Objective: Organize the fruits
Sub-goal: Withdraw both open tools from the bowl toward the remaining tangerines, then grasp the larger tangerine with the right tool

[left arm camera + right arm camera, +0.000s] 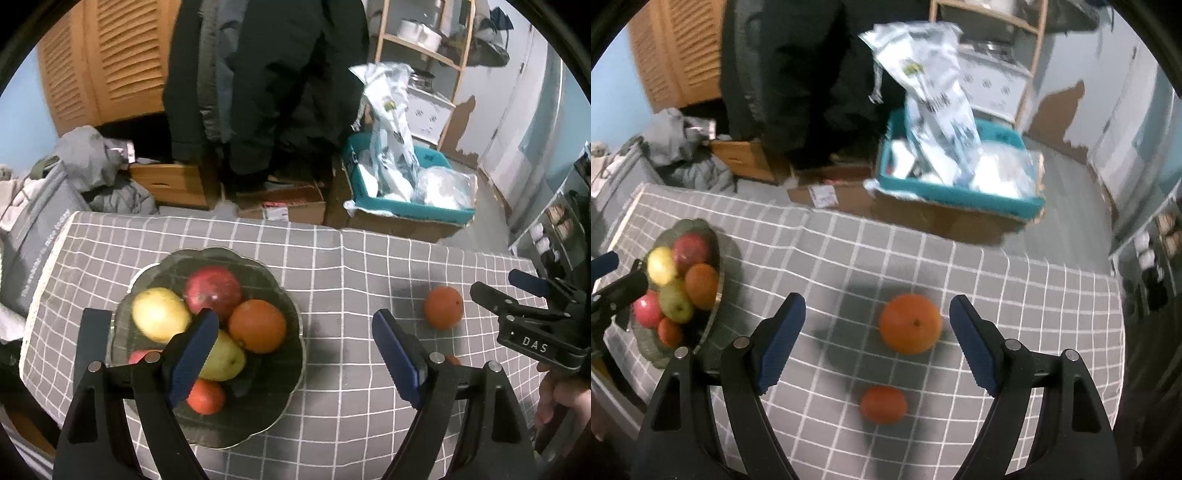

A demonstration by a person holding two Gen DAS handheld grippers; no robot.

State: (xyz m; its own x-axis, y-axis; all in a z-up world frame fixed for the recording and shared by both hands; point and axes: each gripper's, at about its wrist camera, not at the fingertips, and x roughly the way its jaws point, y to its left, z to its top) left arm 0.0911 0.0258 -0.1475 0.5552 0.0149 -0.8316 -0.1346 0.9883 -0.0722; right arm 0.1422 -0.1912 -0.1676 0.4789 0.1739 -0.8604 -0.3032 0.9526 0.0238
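A dark glass bowl point(258, 413) on the grey checked tablecloth holds several fruits: a red apple point(212, 290), a yellow fruit point(159, 314), an orange point(257, 325), a green pear point(225, 360) and a small red-orange fruit point(206, 397). My left gripper point(295, 350) is open and empty, above the bowl's right side. A loose orange point(910, 324) and a smaller red-orange fruit point(883, 403) lie on the cloth. My right gripper point(877, 339) is open and empty above them. The bowl point(713, 321) shows at the left in the right wrist view.
The table's far edge point(258, 221) drops to the floor. Beyond it stand cardboard boxes point(284, 206), a teal bin with plastic bags point(406, 184), hanging dark coats point(266, 81) and a wooden drawer unit point(173, 184). The right gripper shows at the right edge in the left wrist view point(524, 306).
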